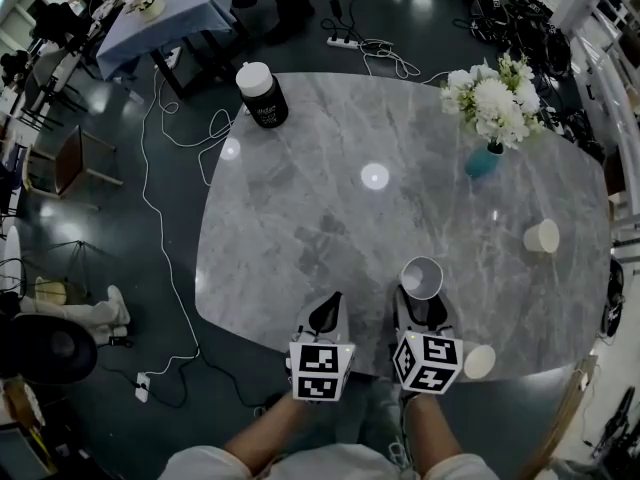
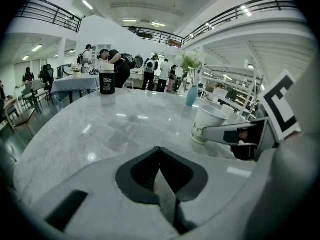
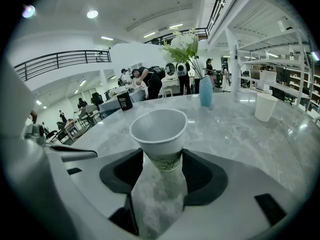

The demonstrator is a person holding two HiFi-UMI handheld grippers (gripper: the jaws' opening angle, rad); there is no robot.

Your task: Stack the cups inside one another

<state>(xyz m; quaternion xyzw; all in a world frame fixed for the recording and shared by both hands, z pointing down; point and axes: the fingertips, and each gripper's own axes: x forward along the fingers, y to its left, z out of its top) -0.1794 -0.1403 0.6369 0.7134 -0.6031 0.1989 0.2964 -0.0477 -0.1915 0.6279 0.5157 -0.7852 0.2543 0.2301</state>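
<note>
On the grey marble table [image 1: 300, 218], seen from the head view, a black canister [image 1: 263, 94] with a white lid stands at about 11 o'clock, near the far left edge. At 6 o'clock, over the near edge, the left gripper [image 1: 331, 308] points out across the tabletop with its jaws together, tip against tip, and nothing between them. Just beside it to the right, the right gripper [image 1: 422, 304] points the same way with its jaws spread wide. A white paper cup [image 1: 421, 277] stands between them, on the table just in from the near edge at about 5 o'clock. The cup is upright, its long axis vertical, its open mouth up and its narrow base down on the marble. The jaw tips flank its lower wall on either side, close against it, and the right gripper view shows no squeeze or dent in the wall. Further right, at 2 o'clock, a teal vase [image 1: 482, 160] holds white flowers [image 1: 493, 96]. A second cup [image 1: 542, 236] sits well apart at 4 o'clock near the right edge, and a third cup [image 1: 480, 361] sits at the near edge just right of the right gripper. Which way these two face I cannot tell.
</note>
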